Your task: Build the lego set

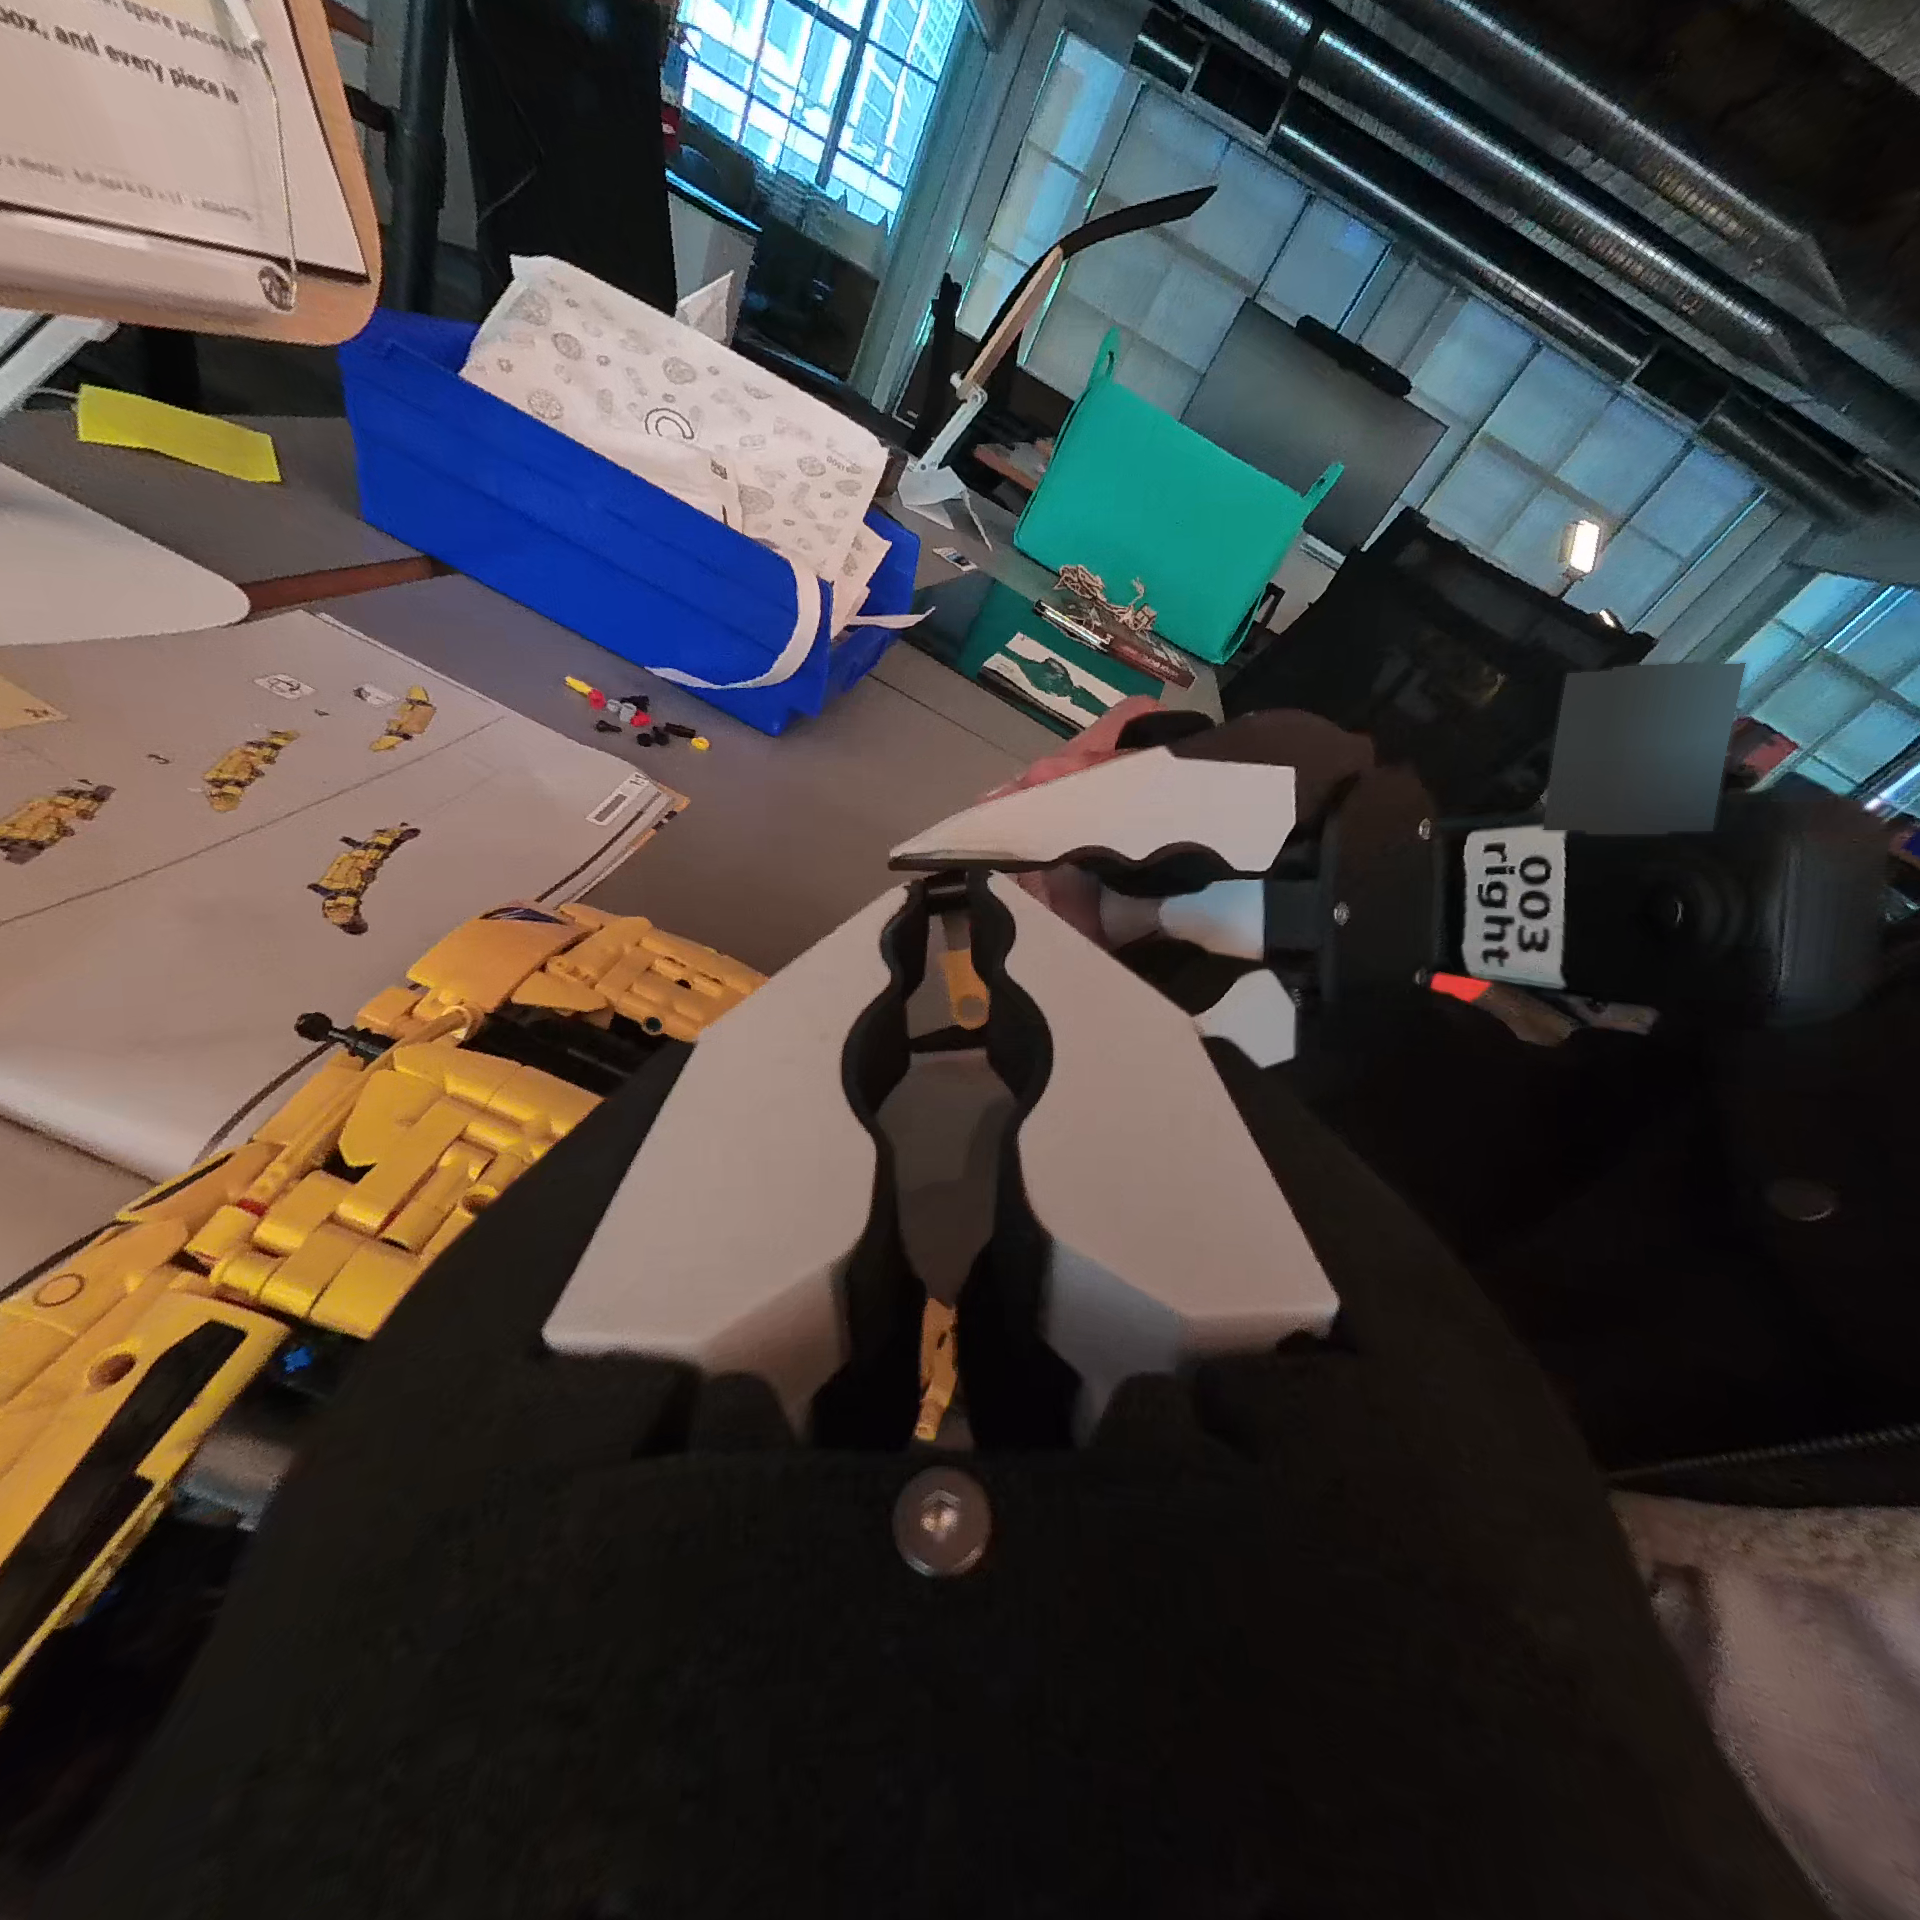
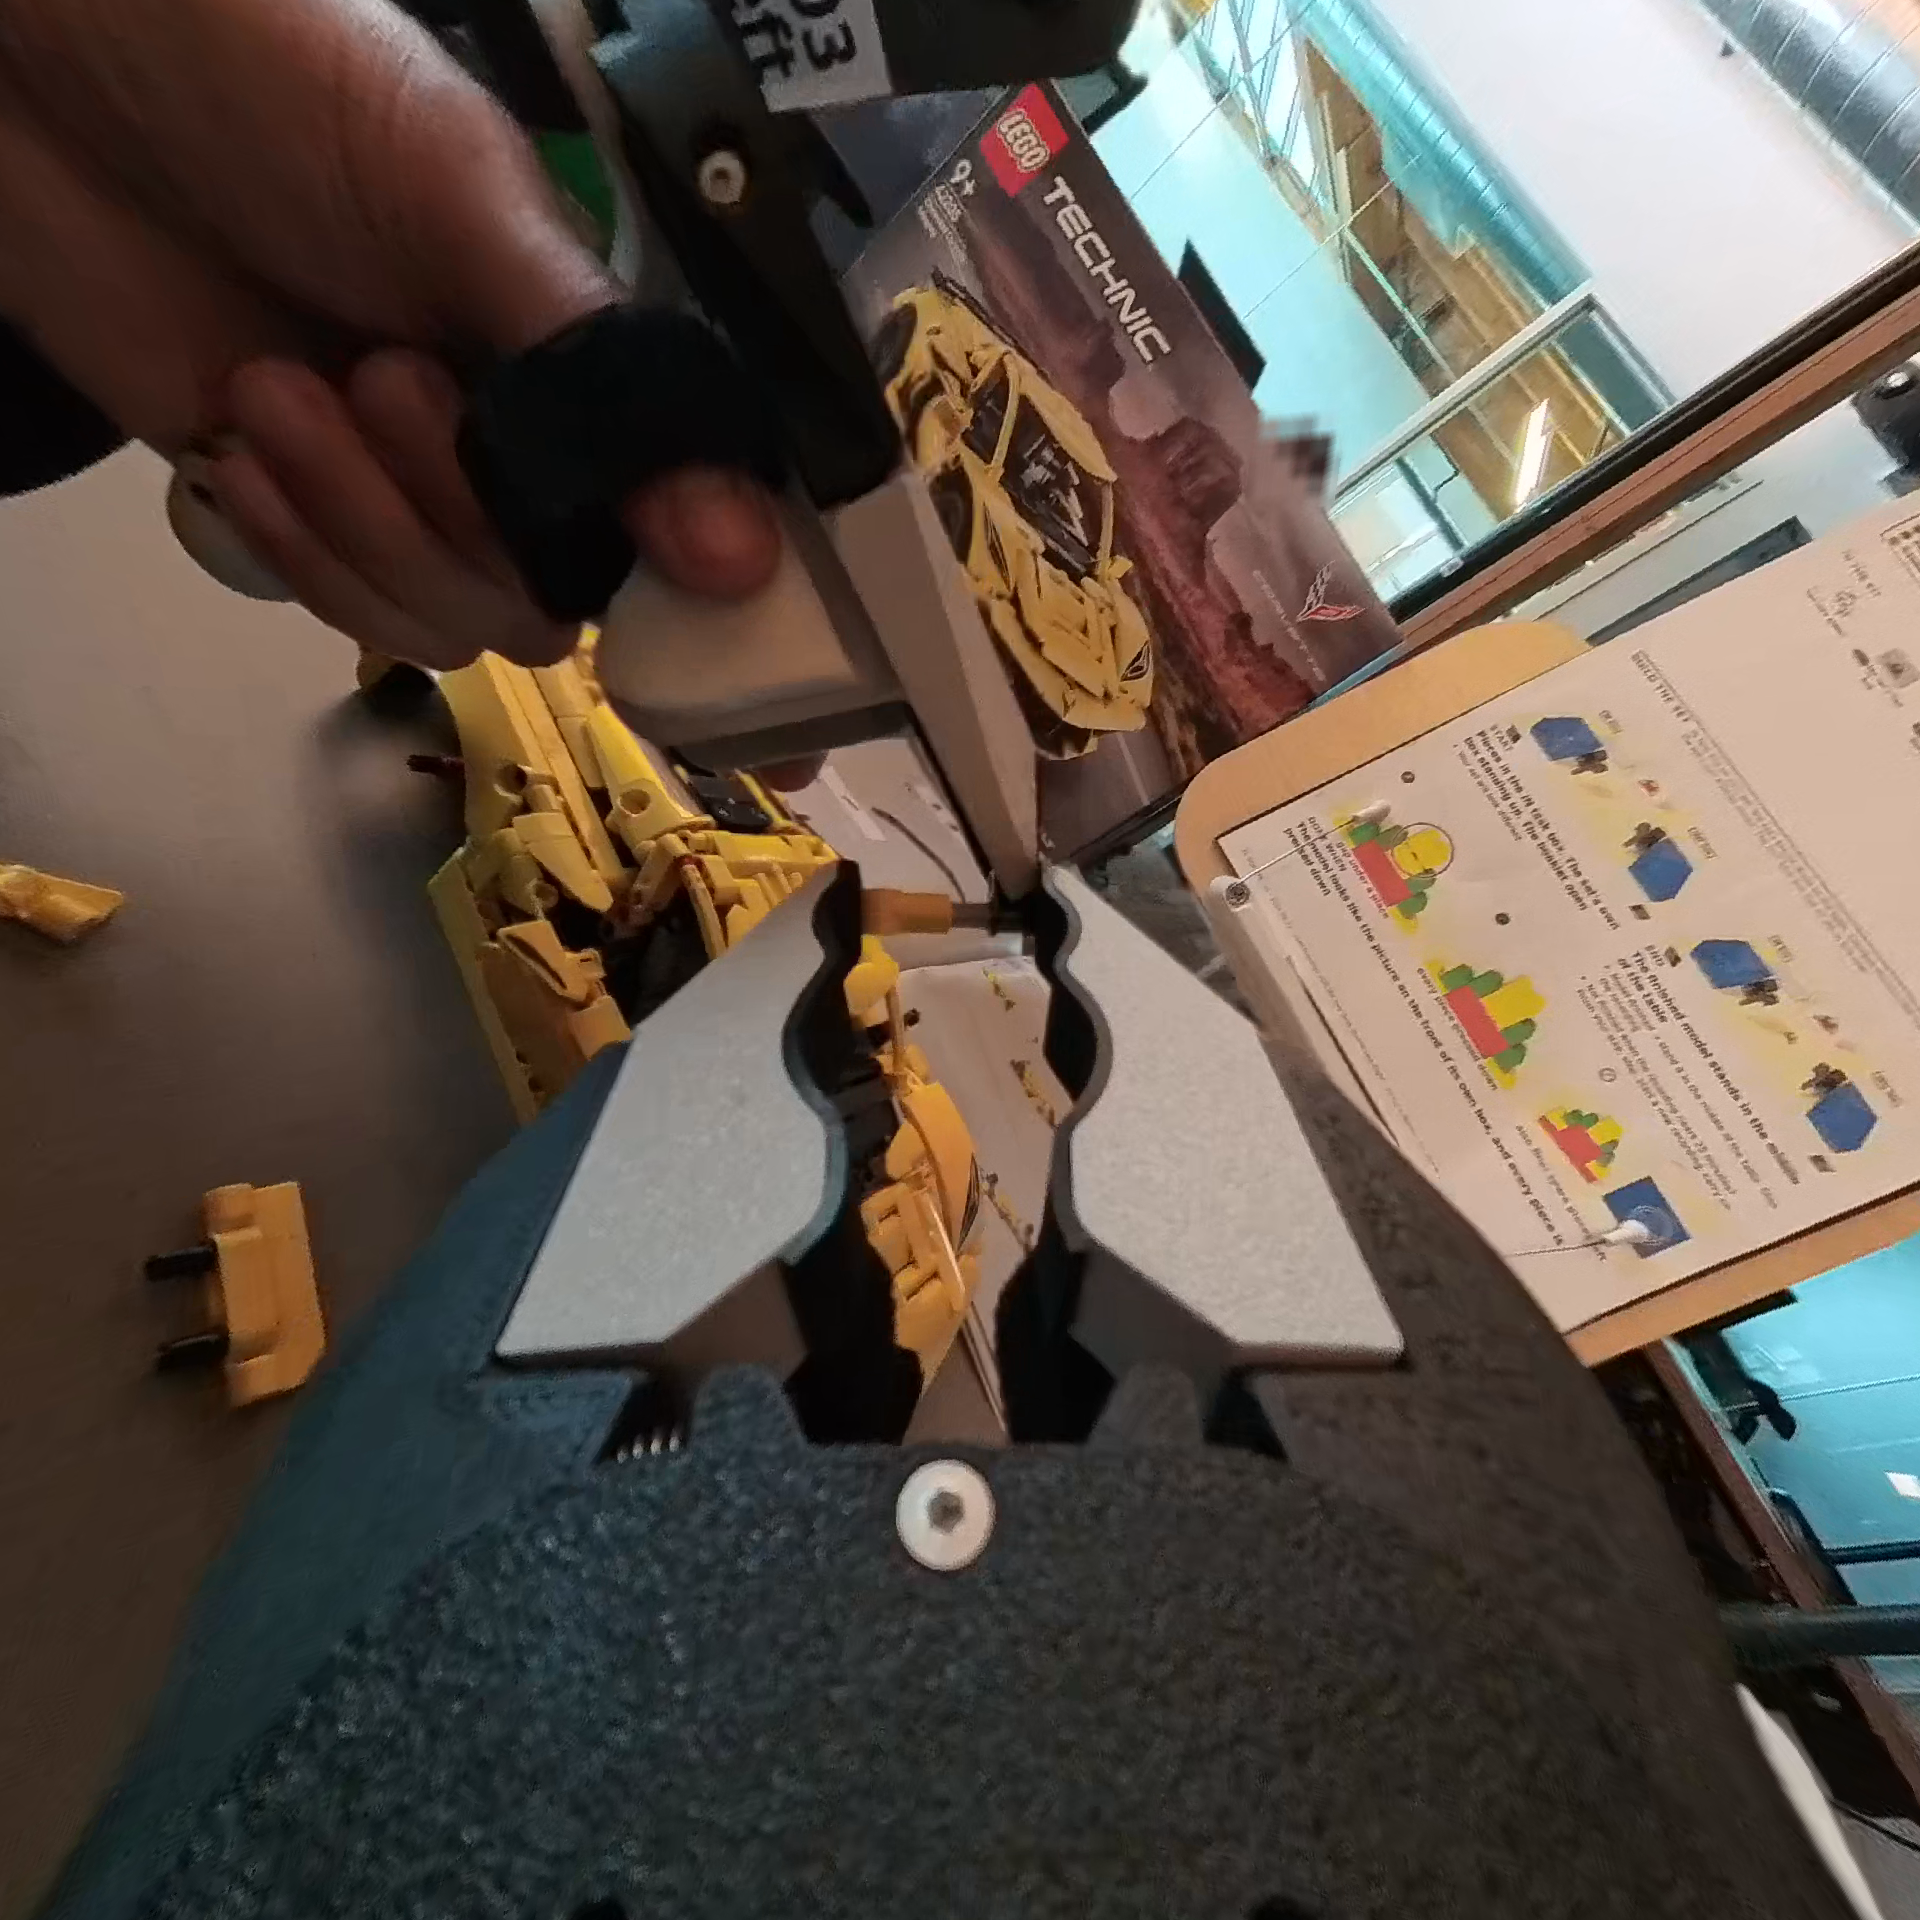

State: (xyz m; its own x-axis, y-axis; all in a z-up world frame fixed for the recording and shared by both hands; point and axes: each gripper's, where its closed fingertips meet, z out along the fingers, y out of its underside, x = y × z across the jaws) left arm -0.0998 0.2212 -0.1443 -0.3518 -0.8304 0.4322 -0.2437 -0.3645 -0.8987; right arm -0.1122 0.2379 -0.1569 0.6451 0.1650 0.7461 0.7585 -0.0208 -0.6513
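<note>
My left gripper (image 1: 943, 896) is shut at its tips on the black pin end of a small yellow piece (image 1: 961, 982), held in the air. My right gripper (image 2: 948, 888) comes in from the right and closes on the same yellow piece (image 2: 912, 904) end to end, one fingertip at each end. One of its fingers (image 1: 1091, 821) lies across my left fingertips. The left gripper's fingers (image 2: 790, 644) reach down from above in the right wrist view. The yellow car model (image 1: 364, 1143) lies on the table below, and it also shows in the right wrist view (image 2: 582, 883).
An open instruction booklet (image 1: 260, 831) lies by the model, with small loose pieces (image 1: 639, 717) and a blue bin (image 1: 582, 540) of paper bags behind. A yellow part with two black pins (image 2: 260, 1288), the set's box (image 2: 1091, 468) and a clipboard (image 2: 1610, 935) stand nearby. Left and right tips are no more than a few centimetres apart.
</note>
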